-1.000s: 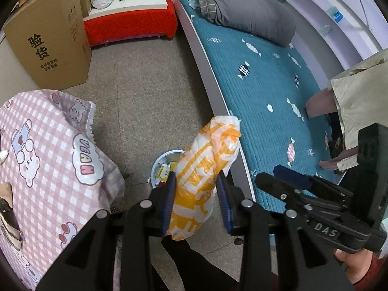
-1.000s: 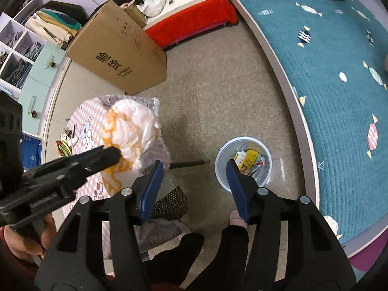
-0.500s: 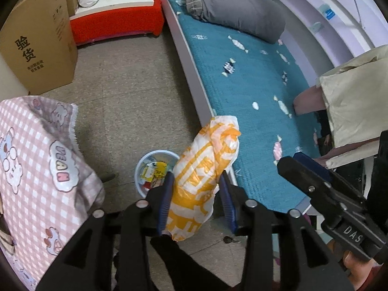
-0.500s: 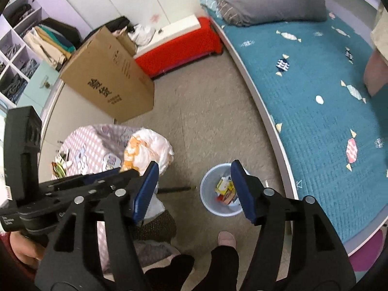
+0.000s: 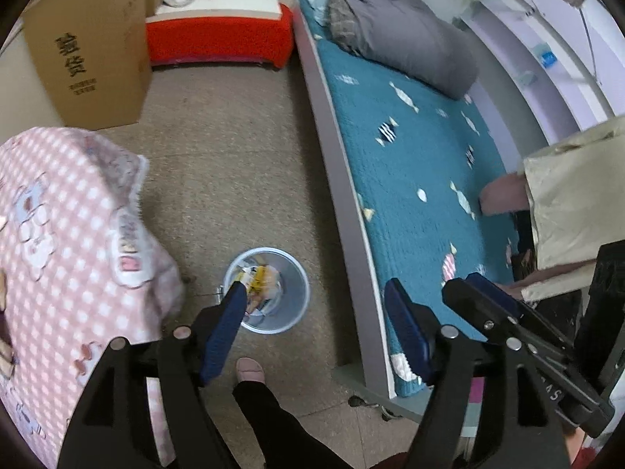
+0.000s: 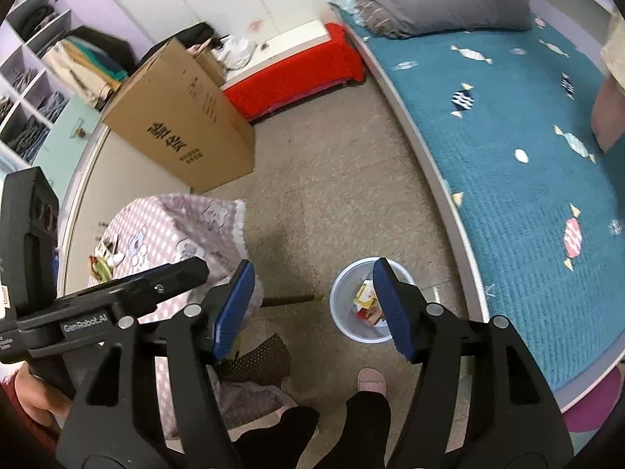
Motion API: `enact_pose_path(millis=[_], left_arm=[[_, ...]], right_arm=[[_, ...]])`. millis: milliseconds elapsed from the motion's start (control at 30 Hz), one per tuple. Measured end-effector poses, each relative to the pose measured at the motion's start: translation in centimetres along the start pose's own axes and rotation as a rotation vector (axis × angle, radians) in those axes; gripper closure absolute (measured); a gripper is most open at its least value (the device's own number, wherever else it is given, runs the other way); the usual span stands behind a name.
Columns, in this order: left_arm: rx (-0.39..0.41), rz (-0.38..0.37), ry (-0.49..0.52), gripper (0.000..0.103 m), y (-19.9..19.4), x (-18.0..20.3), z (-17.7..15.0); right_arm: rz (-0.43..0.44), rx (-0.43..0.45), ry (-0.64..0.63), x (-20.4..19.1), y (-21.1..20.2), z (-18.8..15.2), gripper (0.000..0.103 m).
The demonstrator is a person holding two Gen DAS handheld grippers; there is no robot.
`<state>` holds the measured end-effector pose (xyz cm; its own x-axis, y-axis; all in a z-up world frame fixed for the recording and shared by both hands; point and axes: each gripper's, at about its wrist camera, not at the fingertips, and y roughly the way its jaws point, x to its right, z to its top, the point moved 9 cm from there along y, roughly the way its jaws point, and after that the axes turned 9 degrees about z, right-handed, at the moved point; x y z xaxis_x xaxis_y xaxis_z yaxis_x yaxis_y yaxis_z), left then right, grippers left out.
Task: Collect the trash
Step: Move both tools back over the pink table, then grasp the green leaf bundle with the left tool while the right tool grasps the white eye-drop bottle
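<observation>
A pale blue trash bin (image 5: 291, 314) stands on the floor between the table and the bed; it also shows in the right wrist view (image 6: 343, 312). The orange-and-white wrapper (image 5: 262, 278) lies inside it among other trash. My left gripper (image 5: 316, 332) is open and empty, high above the bin. My right gripper (image 6: 310, 308) is open and empty, also above the floor; in the left wrist view it sits at the lower right (image 5: 508, 336).
A table with a pink checked cloth (image 5: 58, 242) is on the left. The teal bed (image 5: 410, 164) is on the right. A cardboard box (image 5: 86, 47) and a red bench (image 5: 218, 35) stand at the back. My feet (image 5: 250, 369) are near the bin.
My left gripper opened and the orange-and-white wrapper dropped from it into the bin. The right gripper stayed open and shifted little.
</observation>
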<state>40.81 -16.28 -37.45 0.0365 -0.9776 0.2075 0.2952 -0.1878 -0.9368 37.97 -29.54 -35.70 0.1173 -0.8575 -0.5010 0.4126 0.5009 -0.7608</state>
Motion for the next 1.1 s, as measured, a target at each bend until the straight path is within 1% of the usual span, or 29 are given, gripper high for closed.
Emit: enact_pose_path(millis=[100,167,300,433,500,567,600,733,867,967,1100], left_arm=[[0.030,0.022,-0.055,0.032,-1.6,-3.7,-0.3],[0.052,0.042,-0.093,0.032,-2.7,-6.3,-0.4],[0.115,0.086,-0.191,0.032,-5.7,-13.6,-1.1],[0.162,0.112,-0.279,0.032,-8.3,-20.9,-2.2],[0.168,0.120,-0.314,0.032,-9.5,-25.0,-3.0],[0.168,0.132,-0.338,0.032,-10.4,-28.3,-3.6],[0.176,0.139,-0.356,0.032,-11.1,-30.7,-3.9],[0.173,0.150,-0.396,0.032,-12.2,-37.1,-4.9],[0.163,0.160,-0.420,0.032,-12.6,-43.1,-5.7],[0.150,0.156,-0.424,0.032,-12.0,-45.7,-5.9],[0.128,0.147,-0.409,0.032,-10.6,-47.4,-5.5]], right_arm=[[0.030,-0.027,-0.045,-3.1,1.7,-0.2,0.041],[0.056,-0.050,-0.089,-6.1,3.2,-0.4,0.041],[0.095,-0.085,-0.173,-12.0,5.9,-1.1,0.041],[0.126,-0.122,-0.246,-18.7,9.1,-2.9,0.041],[0.134,-0.135,-0.256,-21.4,10.5,-3.8,0.041],[0.147,-0.150,-0.265,-24.6,12.2,-4.9,0.041],[0.150,-0.157,-0.279,-26.6,13.3,-5.6,0.041],[0.161,-0.164,-0.287,-31.5,16.2,-7.2,0.040],[0.148,-0.169,-0.278,-35.0,18.9,-8.5,0.040],[0.129,-0.171,-0.269,-36.6,20.5,-9.0,0.040],[0.087,-0.177,-0.258,-37.1,22.4,-9.3,0.040]])
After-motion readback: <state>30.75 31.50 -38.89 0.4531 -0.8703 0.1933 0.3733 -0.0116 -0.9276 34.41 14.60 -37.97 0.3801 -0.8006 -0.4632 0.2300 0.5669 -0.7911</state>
